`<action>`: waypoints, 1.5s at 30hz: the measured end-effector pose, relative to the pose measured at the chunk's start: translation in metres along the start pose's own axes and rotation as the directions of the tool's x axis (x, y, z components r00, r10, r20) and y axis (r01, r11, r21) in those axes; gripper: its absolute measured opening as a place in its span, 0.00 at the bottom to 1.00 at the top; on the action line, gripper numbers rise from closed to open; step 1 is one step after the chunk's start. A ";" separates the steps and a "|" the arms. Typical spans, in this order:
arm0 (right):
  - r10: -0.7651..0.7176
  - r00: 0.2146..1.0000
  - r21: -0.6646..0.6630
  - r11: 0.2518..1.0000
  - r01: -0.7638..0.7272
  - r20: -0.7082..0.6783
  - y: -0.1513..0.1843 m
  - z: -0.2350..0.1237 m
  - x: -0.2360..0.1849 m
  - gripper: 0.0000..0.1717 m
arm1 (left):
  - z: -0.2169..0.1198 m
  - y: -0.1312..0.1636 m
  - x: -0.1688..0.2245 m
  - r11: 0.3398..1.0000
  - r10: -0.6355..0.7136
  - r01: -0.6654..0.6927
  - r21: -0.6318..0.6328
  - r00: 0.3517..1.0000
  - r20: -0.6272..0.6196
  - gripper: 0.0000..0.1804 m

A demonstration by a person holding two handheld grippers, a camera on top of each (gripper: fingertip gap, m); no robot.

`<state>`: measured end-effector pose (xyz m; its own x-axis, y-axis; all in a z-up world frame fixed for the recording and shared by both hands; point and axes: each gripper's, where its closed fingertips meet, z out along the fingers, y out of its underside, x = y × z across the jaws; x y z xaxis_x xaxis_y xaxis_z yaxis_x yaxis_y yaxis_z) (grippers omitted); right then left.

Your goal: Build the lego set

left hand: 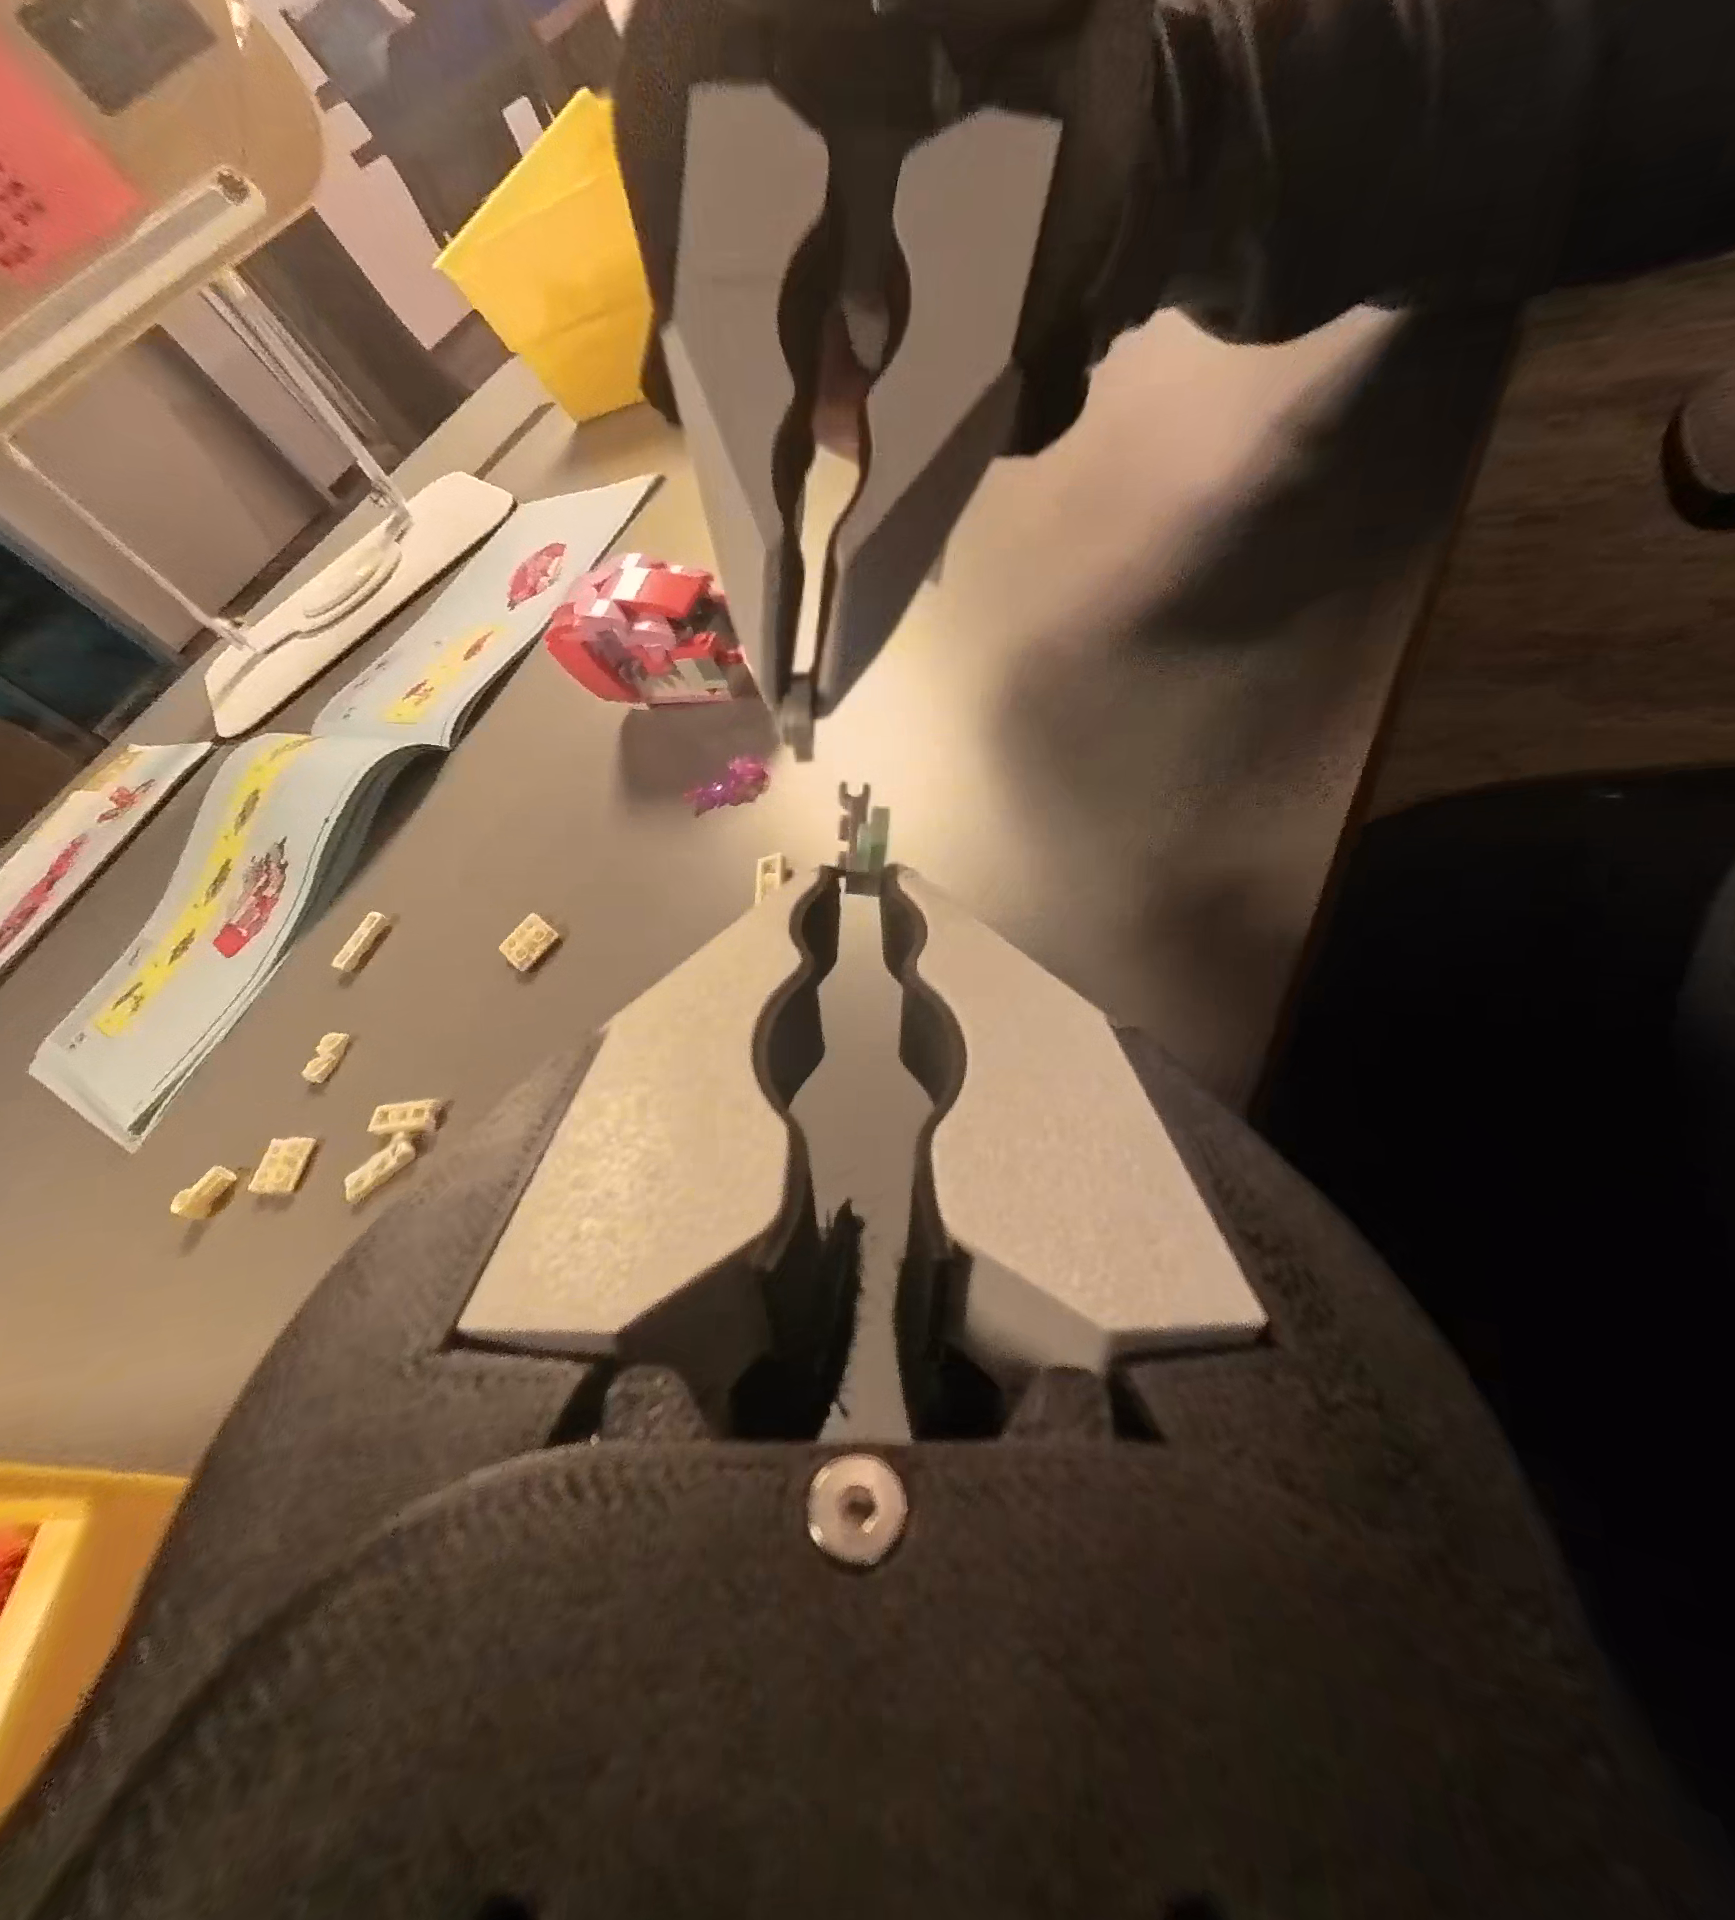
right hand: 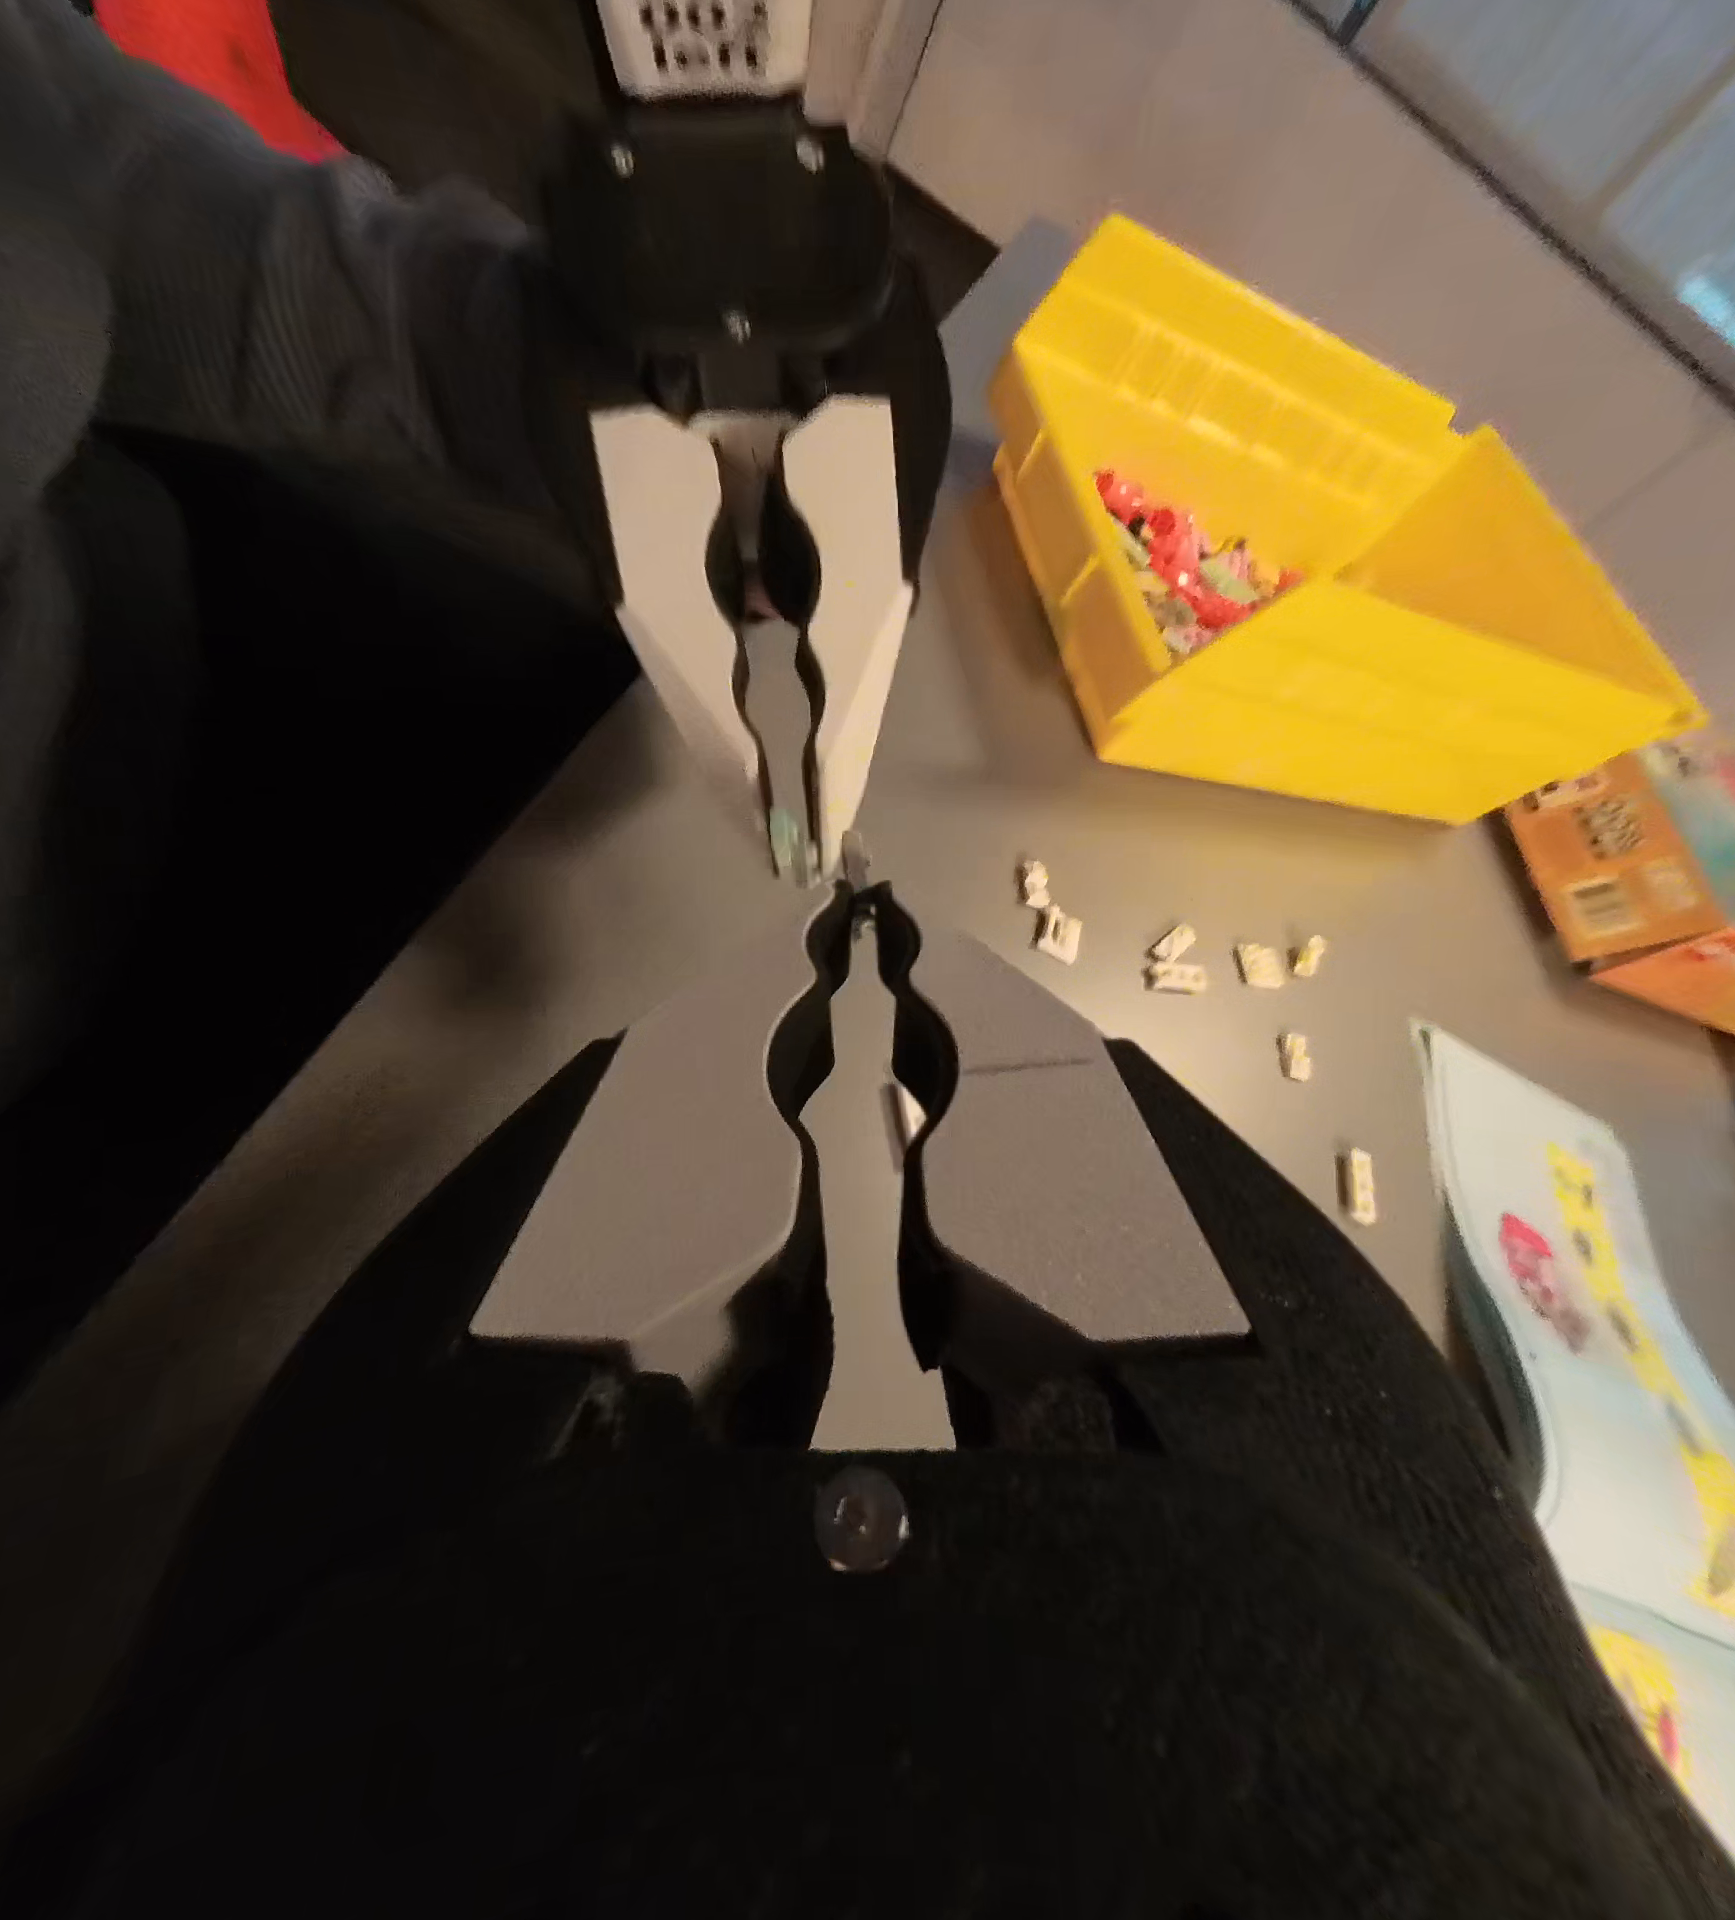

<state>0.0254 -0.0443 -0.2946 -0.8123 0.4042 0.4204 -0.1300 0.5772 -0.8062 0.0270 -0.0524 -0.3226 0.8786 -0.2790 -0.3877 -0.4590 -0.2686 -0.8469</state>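
Observation:
My left gripper (left hand: 863, 883) is shut on a small brick assembly (left hand: 861, 831), a grey clip piece joined to a pale green piece, which sticks out past its tips above the dark table (left hand: 1050, 727). My right gripper (left hand: 798, 707) reaches in from above, shut on a small grey piece (left hand: 798, 732) a short way from the assembly. In the right wrist view, my right gripper (right hand: 858, 899) pinches the grey piece (right hand: 852, 857). The left gripper (right hand: 792, 847) faces it with the green piece (right hand: 780, 831) at its tips. The two pieces are close together and do not touch.
A red brick model (left hand: 650, 644) and a purple translucent piece (left hand: 733, 795) lie just left of the grippers. Several tan plates (left hand: 530, 943) lie scattered by an open instruction booklet (left hand: 250, 914). A yellow bin (right hand: 1362, 717) of bricks and coloured boxes (right hand: 1673, 883) stand at the right. My two grippers' fingertips are within a few centimetres of each other.

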 end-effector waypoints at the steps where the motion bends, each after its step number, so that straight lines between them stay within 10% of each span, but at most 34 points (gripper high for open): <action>1: -0.012 1.000 0.003 1.000 0.012 0.006 -0.004 0.000 -0.001 0.01 | 0.002 0.001 0.000 1.000 0.016 -0.016 -0.006 1.000 0.003 0.04; 16: -0.037 0.996 -0.167 0.985 0.050 0.080 0.013 0.009 -0.011 0.02 | 0.012 0.000 0.001 1.000 -0.012 0.012 -0.013 1.000 -0.020 0.04; 45: -0.100 0.980 -0.102 0.988 0.119 0.174 0.005 0.010 -0.025 0.04 | 0.008 -0.006 0.012 0.997 -0.064 0.068 0.029 0.989 -0.132 0.04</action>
<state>0.0392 -0.0582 -0.3128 -0.8819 0.2145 0.4199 -0.1672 0.6905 -0.7038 0.0416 -0.0467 -0.3253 0.8811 -0.3801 -0.2814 -0.3938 -0.2601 -0.8816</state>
